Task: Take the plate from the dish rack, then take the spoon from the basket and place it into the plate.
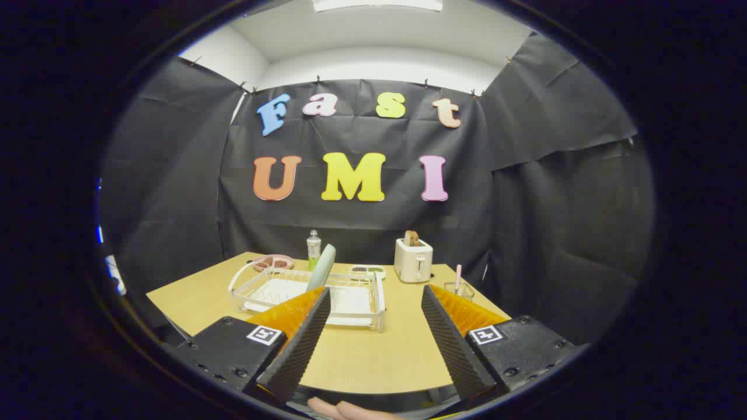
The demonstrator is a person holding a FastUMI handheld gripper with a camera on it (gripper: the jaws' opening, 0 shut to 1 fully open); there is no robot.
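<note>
The gripper [375,298] hangs wide open, holding nothing, above the near edge of the light wooden table [362,356]. Beyond its fingers the white wire dish rack [309,294] holds the pale green plate [322,267] upright. Right of the rack, a pink-handled spoon [458,277] stands in a small clear basket [459,290].

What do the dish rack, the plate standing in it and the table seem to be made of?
Dish rack: white coated wire, judging by its thin open bars. Plate: pale, smooth, matte; plastic or ceramic, unclear. Table: light wood-look top, likely laminate. Gripper open, short of the rack.
</note>
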